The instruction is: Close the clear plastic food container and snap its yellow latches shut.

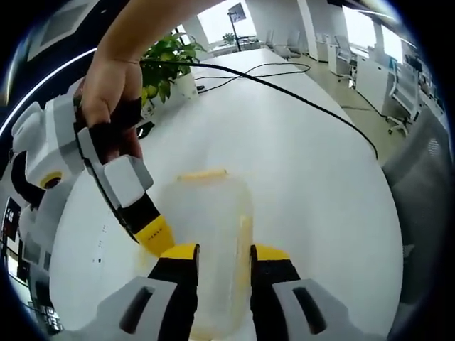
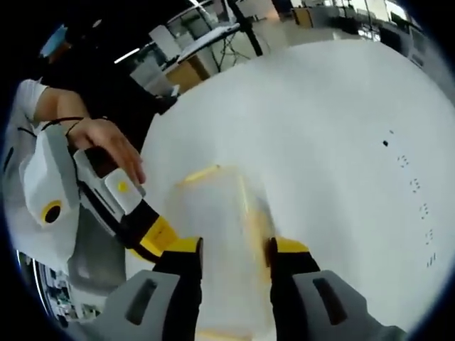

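The clear plastic food container [image 1: 210,241] lies on the white table [image 1: 313,185], blurred and pale against it, so its lid edge and whether it is shut cannot be made out. Its near end is cut off behind the jaws in both views. Its long axis runs away from each camera, with 1 yellow latch [image 1: 202,173] at the far end and another along the right side [image 1: 244,234]. The left gripper [image 1: 224,252] straddles the container, jaws spread on either side of it. The right gripper [image 2: 234,249] does the same in its own view, jaws apart. A hand [image 1: 114,85] holds the other gripper at the left. A black cable [image 1: 298,96] and a potted plant [image 1: 167,64] lie far off.
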Demonstrator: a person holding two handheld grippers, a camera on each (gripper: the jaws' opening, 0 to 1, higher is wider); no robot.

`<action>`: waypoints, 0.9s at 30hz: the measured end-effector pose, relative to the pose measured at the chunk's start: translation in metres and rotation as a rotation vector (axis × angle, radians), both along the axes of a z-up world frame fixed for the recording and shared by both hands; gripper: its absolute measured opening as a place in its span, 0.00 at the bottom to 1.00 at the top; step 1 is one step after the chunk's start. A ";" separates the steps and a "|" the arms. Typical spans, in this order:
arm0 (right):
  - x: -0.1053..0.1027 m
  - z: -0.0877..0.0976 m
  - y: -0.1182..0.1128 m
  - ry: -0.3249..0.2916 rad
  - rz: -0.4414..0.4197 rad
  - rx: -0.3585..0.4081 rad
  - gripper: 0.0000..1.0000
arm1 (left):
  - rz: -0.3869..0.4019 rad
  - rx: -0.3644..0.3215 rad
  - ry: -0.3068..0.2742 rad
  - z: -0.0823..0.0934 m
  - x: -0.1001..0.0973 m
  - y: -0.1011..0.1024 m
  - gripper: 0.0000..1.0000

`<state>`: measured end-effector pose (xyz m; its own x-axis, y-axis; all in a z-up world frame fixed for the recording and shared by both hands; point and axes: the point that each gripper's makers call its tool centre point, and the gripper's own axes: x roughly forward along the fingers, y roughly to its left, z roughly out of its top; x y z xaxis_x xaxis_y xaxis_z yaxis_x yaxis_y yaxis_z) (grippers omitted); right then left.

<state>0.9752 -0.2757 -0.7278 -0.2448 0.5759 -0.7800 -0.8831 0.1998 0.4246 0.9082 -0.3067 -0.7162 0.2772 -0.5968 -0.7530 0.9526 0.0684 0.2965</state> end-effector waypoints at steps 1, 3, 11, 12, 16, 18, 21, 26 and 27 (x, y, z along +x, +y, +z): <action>0.002 -0.001 0.000 0.001 -0.002 0.001 0.33 | 0.002 -0.002 0.004 0.000 0.000 0.000 0.21; -0.001 -0.001 0.001 0.002 -0.009 -0.001 0.32 | 0.007 -0.012 0.012 0.000 0.000 0.001 0.20; 0.004 0.003 -0.001 0.004 -0.056 0.005 0.23 | 0.027 -0.026 0.024 0.000 0.002 0.000 0.19; 0.005 0.002 0.000 0.010 -0.067 0.004 0.22 | 0.027 -0.027 0.026 0.000 0.002 0.000 0.19; 0.004 0.002 0.000 0.001 -0.062 0.009 0.22 | 0.026 -0.031 0.032 0.000 0.002 0.000 0.19; 0.004 0.002 0.000 -0.005 -0.046 0.008 0.23 | 0.020 -0.028 0.021 0.000 0.002 -0.001 0.19; 0.003 0.003 0.002 0.006 -0.008 -0.006 0.25 | 0.019 -0.022 0.006 0.000 0.003 -0.003 0.20; 0.011 0.001 0.001 0.032 0.037 -0.028 0.27 | 0.022 -0.022 0.000 0.000 0.003 -0.003 0.20; 0.015 0.000 0.000 0.037 0.039 -0.027 0.27 | 0.021 -0.023 -0.001 0.000 0.003 -0.002 0.20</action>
<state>0.9900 -0.2754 -0.7277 -0.2953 0.5441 -0.7853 -0.8742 0.1778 0.4519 0.9112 -0.3091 -0.7165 0.2906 -0.6076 -0.7391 0.9506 0.0954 0.2954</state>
